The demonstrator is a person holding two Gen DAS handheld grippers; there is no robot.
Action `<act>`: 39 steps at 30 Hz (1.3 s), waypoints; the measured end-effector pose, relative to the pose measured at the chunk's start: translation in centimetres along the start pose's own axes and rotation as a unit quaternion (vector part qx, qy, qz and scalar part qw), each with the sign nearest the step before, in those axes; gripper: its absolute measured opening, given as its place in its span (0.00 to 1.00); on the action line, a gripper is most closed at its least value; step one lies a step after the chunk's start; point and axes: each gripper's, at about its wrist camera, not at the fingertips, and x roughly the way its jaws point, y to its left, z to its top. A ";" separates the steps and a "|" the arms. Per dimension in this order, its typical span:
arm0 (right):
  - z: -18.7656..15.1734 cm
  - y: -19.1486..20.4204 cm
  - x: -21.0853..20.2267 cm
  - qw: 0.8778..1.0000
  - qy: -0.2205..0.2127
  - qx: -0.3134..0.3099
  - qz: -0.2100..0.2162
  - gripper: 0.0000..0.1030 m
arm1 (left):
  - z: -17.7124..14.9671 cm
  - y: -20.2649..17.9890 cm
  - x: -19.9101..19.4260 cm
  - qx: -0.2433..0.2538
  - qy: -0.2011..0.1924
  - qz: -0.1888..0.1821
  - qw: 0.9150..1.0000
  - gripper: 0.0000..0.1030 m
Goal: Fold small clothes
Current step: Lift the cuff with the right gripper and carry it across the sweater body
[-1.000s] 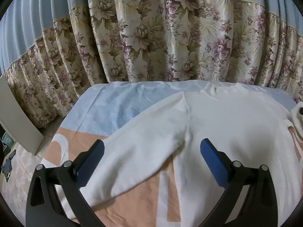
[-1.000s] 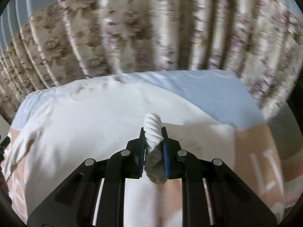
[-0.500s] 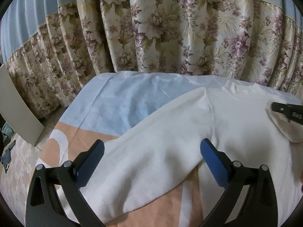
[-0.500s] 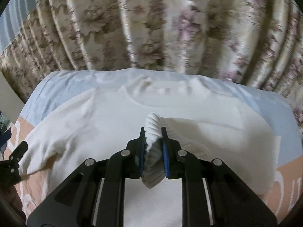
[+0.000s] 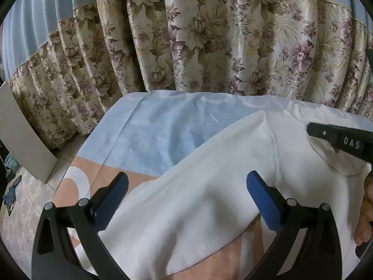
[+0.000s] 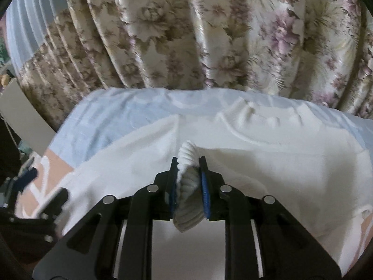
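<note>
The right gripper (image 6: 188,182) grasps a cuff (image 6: 187,156), that sleeve across the sweater (image 6: 268,163). The left gripper (image 5: 186,191) is released over the sleeve (image 5: 186,198) at 6 o'clock, not yet folded.

Soft daylight comes through the curtain (image 5: 209,35), and its shiny folds show a pale glare. Below the curtain the white sweater (image 5: 198,198) is bright, with grey shadow under its folds. The left view is sharp. The right view is a bit blurred, mostly left of the curtain. Both views bend strongly and go dark at the corners.
</note>
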 end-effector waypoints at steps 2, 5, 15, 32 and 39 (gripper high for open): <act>0.7 0.5 0.0 1.000 -0.005 -0.003 0.007 0.18 | 0.2 -0.3 0.0 -0.001 -0.002 -0.002 1.000 0.98; 1.5 1.6 0.7 1.000 0.001 -0.011 0.015 0.17 | 0.4 -0.5 -0.2 -0.001 -0.005 -0.002 1.000 0.98; 2.4 -1.4 -3.0 0.999 -0.041 -0.028 -0.022 0.50 | 0.9 -0.8 0.1 -0.004 -0.004 0.000 1.000 0.98; -1.2 -17.4 -8.9 0.993 -0.032 0.043 -0.108 0.52 | 3.1 -14.0 6.1 0.059 0.034 -0.083 0.994 0.96; -2.2 -19.7 -8.7 0.991 -0.028 0.068 -0.112 0.52 | 1.9 -15.0 7.6 0.076 0.059 -0.079 0.992 0.16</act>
